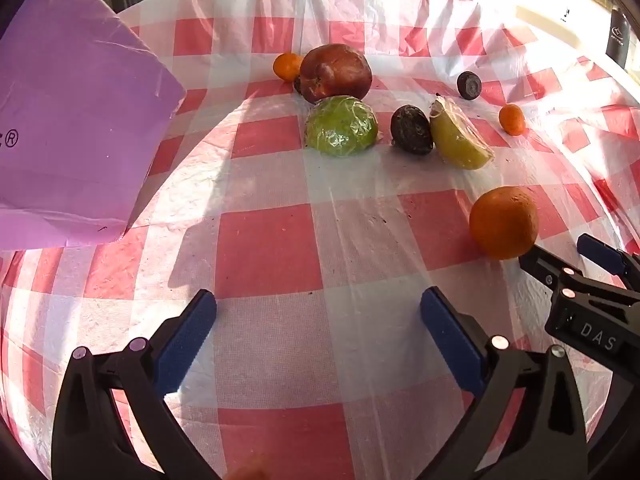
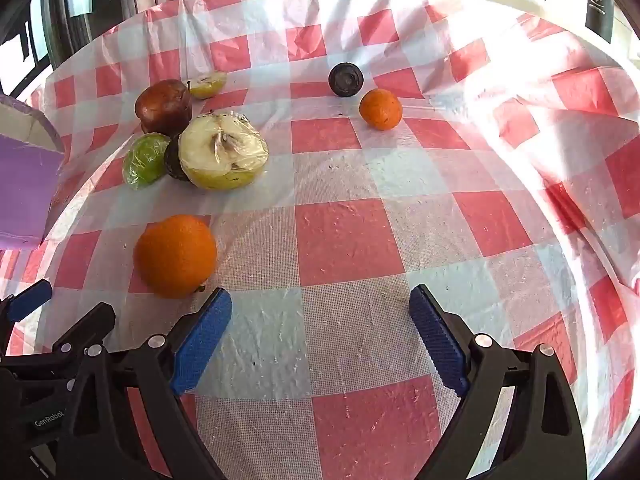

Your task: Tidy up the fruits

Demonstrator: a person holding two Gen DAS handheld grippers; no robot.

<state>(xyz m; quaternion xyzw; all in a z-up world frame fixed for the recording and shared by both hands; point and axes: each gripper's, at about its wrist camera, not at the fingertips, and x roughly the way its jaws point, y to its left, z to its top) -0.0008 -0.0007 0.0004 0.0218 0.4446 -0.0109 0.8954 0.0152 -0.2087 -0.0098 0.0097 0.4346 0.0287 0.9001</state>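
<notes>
Both the left gripper and the right gripper were held wide open and empty. The nearest orange, just beside the right gripper, was best straddled squarely before closing.

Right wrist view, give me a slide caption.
Open right gripper above checkered tablecloth, large orange nearest, wrapped fruit behind.
</notes>
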